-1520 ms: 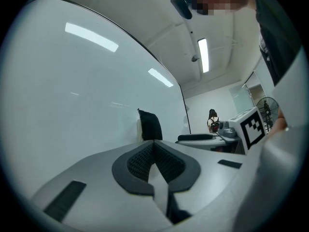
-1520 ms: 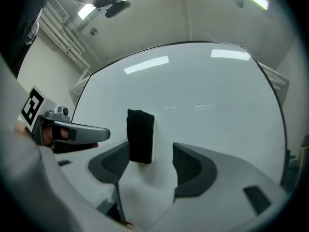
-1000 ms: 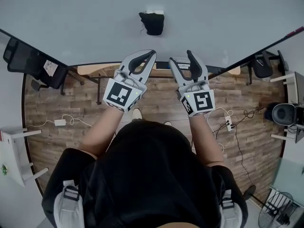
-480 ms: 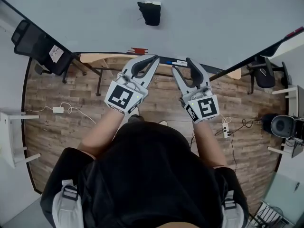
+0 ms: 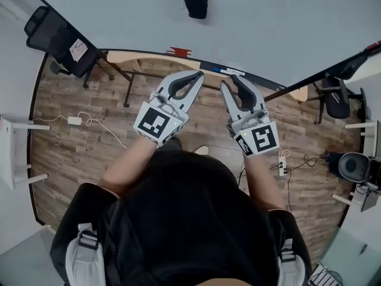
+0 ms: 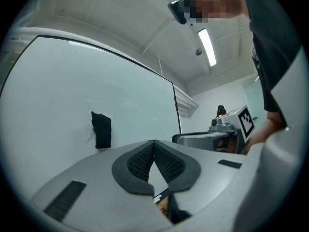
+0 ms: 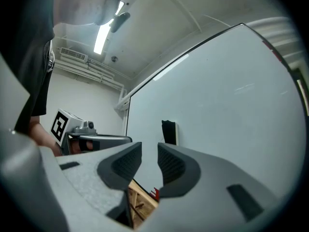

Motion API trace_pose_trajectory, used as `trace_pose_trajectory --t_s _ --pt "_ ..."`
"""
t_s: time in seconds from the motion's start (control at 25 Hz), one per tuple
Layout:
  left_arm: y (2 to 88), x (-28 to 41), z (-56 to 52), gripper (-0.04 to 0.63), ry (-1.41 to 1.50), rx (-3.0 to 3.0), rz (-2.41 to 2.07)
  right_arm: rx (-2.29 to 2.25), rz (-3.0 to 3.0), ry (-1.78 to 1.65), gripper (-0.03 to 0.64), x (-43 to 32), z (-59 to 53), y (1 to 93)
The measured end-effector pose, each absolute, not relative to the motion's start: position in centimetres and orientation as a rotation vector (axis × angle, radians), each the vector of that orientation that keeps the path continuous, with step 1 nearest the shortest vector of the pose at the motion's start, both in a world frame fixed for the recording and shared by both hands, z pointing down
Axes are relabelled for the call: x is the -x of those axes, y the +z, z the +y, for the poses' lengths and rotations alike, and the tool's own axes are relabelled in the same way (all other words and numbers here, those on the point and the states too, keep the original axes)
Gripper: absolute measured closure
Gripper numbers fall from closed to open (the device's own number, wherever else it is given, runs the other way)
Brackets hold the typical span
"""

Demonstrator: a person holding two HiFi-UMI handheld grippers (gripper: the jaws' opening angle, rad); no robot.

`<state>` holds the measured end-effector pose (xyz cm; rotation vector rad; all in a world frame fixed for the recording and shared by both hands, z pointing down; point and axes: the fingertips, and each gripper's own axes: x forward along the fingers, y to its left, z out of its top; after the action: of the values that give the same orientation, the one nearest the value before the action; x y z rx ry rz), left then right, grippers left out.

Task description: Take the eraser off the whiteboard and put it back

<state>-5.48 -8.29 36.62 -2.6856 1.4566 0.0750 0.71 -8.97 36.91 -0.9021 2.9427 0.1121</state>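
My left tongs [image 5: 198, 76] are closed. In the left gripper view the two dark ribbed pads [image 6: 140, 161] meet at their tips, with only a thin wedge of space behind the contact, and nothing is caught in it. They hold nothing and touch nothing.

My right tongs [image 5: 233, 82] have just been closing but have not met. The right gripper view shows a narrow upright slot between the pads [image 7: 174, 166]. Nothing sits in that slot and the pads press on nothing. Through the slot I see only the board beyond.

From above, both pairs lie side by side in front of my chest, near each other but apart. Both point level at the whiteboard [image 5: 280, 22] and stop short of it, over the wooden floor [image 5: 89, 142].

The eraser [image 5: 195, 2], a dark block, is on the whiteboard's face. It sits above the board's bottom ledge [image 5: 149, 59], between the side edges and clear of both. Neither pair reaches it. In the right gripper view it stands just above the slot between the jaws, and in the left gripper view it is off to the left of the closed tips.

A small red thing [image 5: 178, 52] and a blue-capped marker [image 5: 225, 71] lie on the ledge.
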Motion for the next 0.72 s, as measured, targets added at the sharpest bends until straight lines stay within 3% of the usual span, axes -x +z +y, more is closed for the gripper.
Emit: trace_pose_trajectory --t_s 0.4,0.72 --pt "36.9 4.7 -6.5 0.601 0.077 2.673 1.455 0.844 2.948 0.12 0.607 -1.0 -7.2 37.0" --pt "36.8 3.5 -6.5 0.601 0.069 2.681 1.422 0.88 2.937 0.097 0.615 -2.0 -7.5 36.9"
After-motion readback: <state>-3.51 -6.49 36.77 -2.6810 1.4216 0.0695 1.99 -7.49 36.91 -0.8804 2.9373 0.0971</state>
